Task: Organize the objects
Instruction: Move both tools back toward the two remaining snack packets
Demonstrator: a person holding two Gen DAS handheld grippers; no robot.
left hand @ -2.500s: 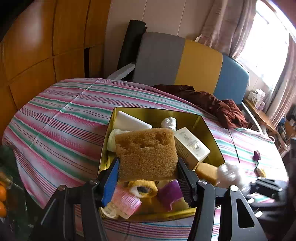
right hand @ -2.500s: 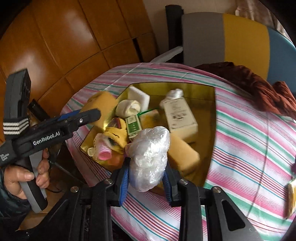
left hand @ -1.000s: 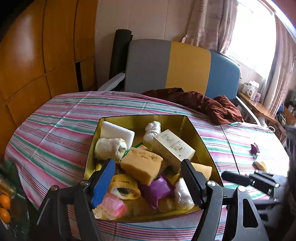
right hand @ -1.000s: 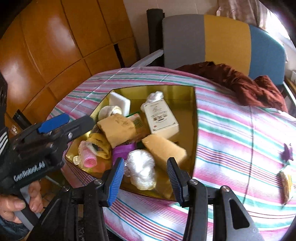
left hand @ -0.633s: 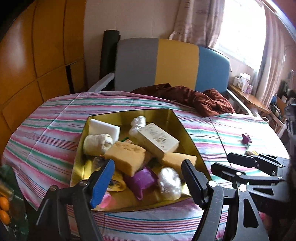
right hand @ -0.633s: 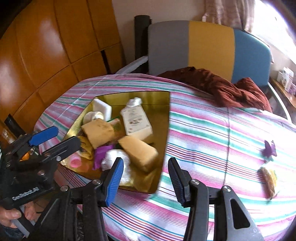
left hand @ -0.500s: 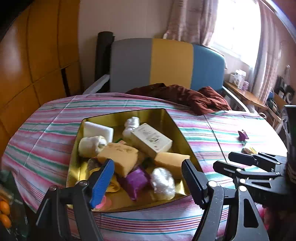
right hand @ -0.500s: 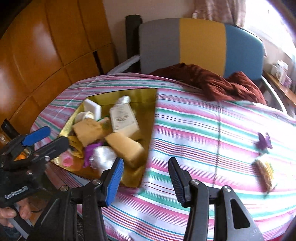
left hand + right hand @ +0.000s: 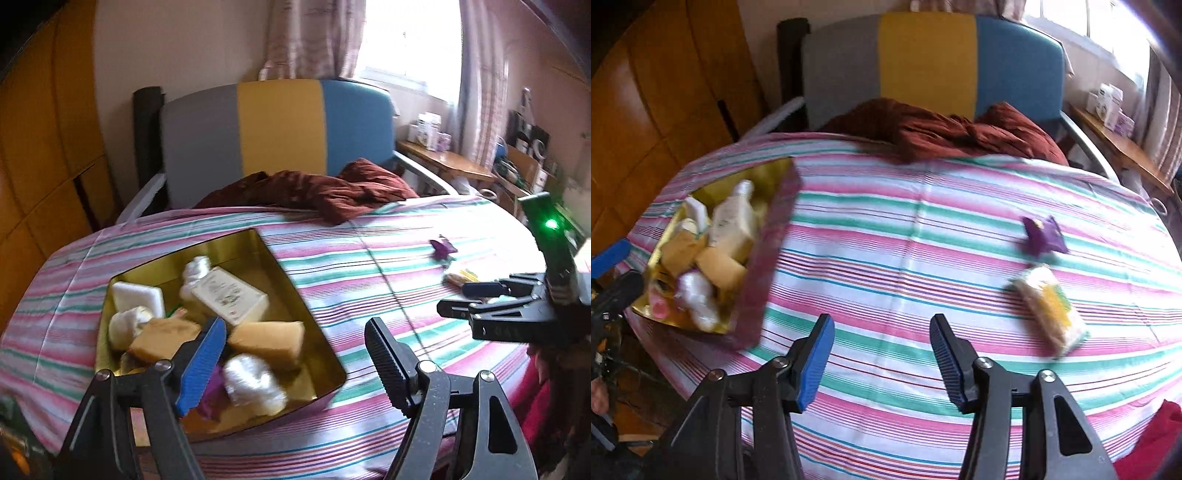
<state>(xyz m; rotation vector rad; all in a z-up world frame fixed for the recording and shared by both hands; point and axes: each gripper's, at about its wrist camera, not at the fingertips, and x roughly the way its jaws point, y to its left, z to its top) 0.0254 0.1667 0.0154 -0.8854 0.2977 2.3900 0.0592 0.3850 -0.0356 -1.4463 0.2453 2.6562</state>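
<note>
Right wrist view: the right tongs point(image 9: 882, 360) stand spread with nothing between the pads, their jaws having just been opening, above a broad bare stretch of the striped table point(image 9: 905, 258). Open cloth runs from the pads out to the far edge at 12 o'clock, where a dark red cloth point(image 9: 942, 129) lies bunched against a grey, yellow and blue chair back point(image 9: 923, 62).

At 9 o'clock the gold tin point(image 9: 764, 258) sits close to the table's left edge, its long axis running toward 1 o'clock, one side wall facing the open cloth. It is packed: a cream box point(image 9: 733, 221), yellow sponges point(image 9: 720, 271), a white crinkled bundle point(image 9: 696, 295) and a pink piece point(image 9: 659, 308).

At 2 o'clock a purple wrapper point(image 9: 1043, 236) lies on the cloth, and just below it a yellow-and-white packet point(image 9: 1049, 308), its long axis running from 11 to 5 o'clock. Both are apart from the tin, with clear cloth between.

Left wrist view: the left tongs point(image 9: 295, 365) are spread too and grip nothing, jaws having just widened, hanging over the tin's point(image 9: 207, 243) near corner. The right tongs point(image 9: 458, 299) appear at 3 o'clock, near the packet point(image 9: 460, 277). A red fabric point(image 9: 1156, 439) shows at 5 o'clock.
</note>
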